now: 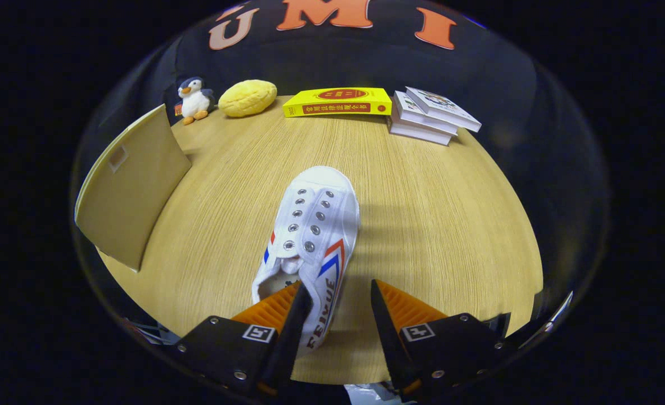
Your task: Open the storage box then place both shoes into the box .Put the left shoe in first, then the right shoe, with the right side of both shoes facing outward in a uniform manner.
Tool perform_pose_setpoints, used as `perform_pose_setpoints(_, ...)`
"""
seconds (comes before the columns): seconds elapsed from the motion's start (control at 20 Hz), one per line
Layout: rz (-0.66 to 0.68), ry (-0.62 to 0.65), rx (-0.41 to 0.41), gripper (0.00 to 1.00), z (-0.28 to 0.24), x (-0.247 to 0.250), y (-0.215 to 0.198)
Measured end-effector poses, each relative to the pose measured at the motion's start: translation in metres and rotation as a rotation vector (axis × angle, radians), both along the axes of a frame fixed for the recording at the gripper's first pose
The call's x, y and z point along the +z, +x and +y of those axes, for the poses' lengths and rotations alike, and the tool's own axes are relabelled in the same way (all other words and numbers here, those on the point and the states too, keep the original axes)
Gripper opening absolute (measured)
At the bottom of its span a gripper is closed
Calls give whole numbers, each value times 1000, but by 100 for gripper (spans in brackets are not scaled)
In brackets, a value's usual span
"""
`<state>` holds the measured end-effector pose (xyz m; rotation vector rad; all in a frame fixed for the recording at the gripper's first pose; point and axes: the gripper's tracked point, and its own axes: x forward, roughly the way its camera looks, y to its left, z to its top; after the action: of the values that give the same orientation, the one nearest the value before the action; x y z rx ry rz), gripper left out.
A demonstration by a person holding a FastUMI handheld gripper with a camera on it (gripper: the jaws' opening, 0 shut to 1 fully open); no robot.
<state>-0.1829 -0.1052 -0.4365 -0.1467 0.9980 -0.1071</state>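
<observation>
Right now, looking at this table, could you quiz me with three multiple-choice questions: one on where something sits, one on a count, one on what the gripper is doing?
1. Where does the penguin toy stand?
A. Beside the yellow cushion, at the table's far end
B. On the stack of books
C. Inside the shoe

2. How many shoes lie on the table?
A. One
B. Two
C. Three

3. What is the gripper doing?
A. Shut flat, nothing between its fingers
B. Open, one finger in the white shoe's opening, the other outside its side wall
C. Holding the yellow book

Answers:
1. A: toy and cushion are side by side, beyond the shoe.
2. A: a single white shoe shows ahead of the fingers.
3. B: the shoe's side wall lies in the gap, with the outer finger apart from it.
</observation>
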Motion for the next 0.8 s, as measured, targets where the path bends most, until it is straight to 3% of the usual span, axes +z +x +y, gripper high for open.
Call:
perform_pose_setpoints(0.4,-126,49,-15,38,8,-7,23)
perform_pose_setpoints(0.65,-101,87,-49,33,6,-9,27)
perform_pose_setpoints(0.75,-85,96,-112,24,-4,-8,26)
perform_pose_setpoints(0.8,-81,91,-143,11,-11,-9,27)
